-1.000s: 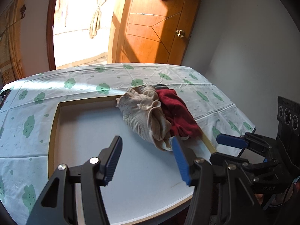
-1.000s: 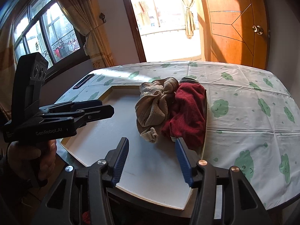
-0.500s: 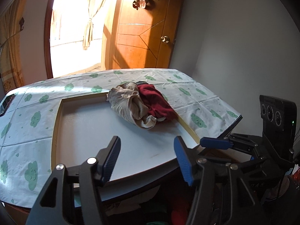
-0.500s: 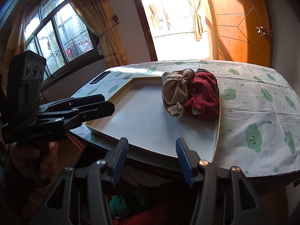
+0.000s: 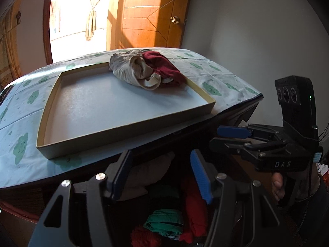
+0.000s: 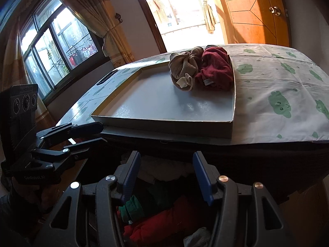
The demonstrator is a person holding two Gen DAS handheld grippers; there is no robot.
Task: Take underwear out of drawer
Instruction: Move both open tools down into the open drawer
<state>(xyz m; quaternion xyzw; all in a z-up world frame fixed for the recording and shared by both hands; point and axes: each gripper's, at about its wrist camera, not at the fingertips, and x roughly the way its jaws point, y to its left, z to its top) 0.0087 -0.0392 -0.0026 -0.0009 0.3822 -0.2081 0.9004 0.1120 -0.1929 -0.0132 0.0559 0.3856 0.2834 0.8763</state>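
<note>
Underwear everywhere: beige pair (image 5: pixel 131 70) and maroon pair (image 5: pixel 164 70) bunched together, touching, at the far corner of a shallow tray (image 5: pixel 127 131), up around 12 o'clock in the left wrist view. Same heap from the right wrist: beige (image 6: pixel 183 70) crumpled with a pale waistband poking out, maroon (image 6: pixel 216 70) pressed against the tray's right wall (image 6: pixel 234 94). More down in the open drawer (image 5: pixel 164 205) at 6 o'clock: green piece (image 5: pixel 164 222) folded, red piece (image 5: pixel 195 205) beside it, pale cloth (image 5: pixel 144 177) further back. From the right wrist, green (image 6: pixel 131 207) at 7 o'clock, red (image 6: pixel 164 222) dead centre low.

Tray sitting on a tablecloth (image 6: pixel 277 86), white with green cloud prints, its near edge close to the table edge above the drawer. Wooden door (image 5: pixel 152 16) with a round knob at 12 o'clock, bright doorway with a tied curtain (image 5: pixel 91 10) left of it, plain grey wall at 2 o'clock. Window (image 6: pixel 51 51) with drapes at 10 o'clock from the right wrist.

Left gripper (image 5: pixel 160 177) hovering above the drawer, blue pads (image 5: pixel 200 177) spread wide, nothing between them, touching nothing. Right gripper (image 6: pixel 166 177) likewise parted wide over the clothes, empty. Seen across from the left wrist at 3 o'clock, right gripper (image 5: pixel 232 135) gaping; from the right wrist at 9 o'clock, left gripper (image 6: pixel 96 133) gaping too.
</note>
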